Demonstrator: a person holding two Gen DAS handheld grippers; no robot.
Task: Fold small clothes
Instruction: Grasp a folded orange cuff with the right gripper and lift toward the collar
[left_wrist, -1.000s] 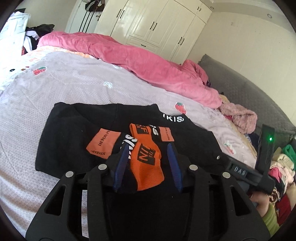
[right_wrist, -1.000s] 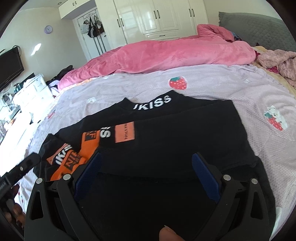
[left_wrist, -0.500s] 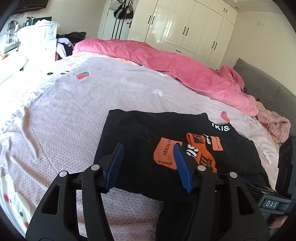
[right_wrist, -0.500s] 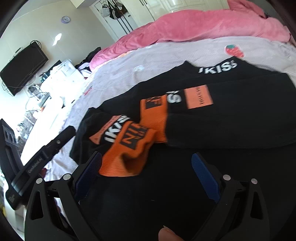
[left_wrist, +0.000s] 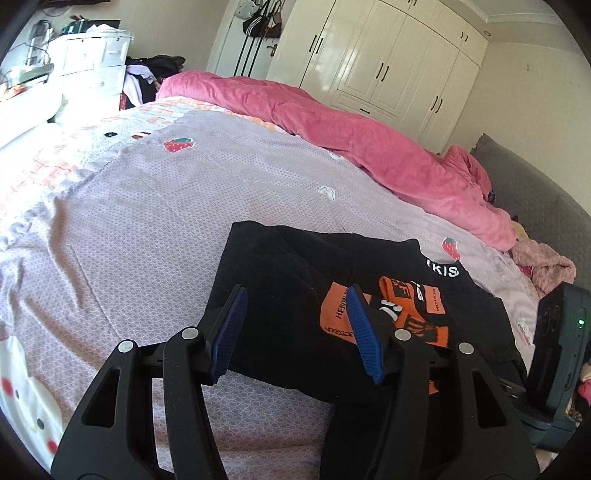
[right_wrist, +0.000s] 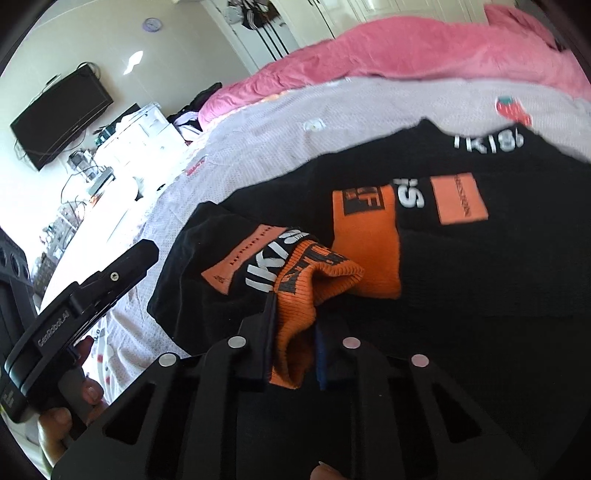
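While my left claw (left_wrist: 297, 328) hangs spread over the black garment's (left_wrist: 280, 295) near edge on the bed (left_wrist: 129, 221), my right claw (right_wrist: 293, 343) pinches its orange cuff (right_wrist: 306, 291).

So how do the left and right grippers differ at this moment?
The left gripper is open, its blue-padded fingers spread and holding nothing; the right gripper is shut on the orange cuff. The left hovers over the black garment's edge; the right pinches at its sleeve end. Both are black.
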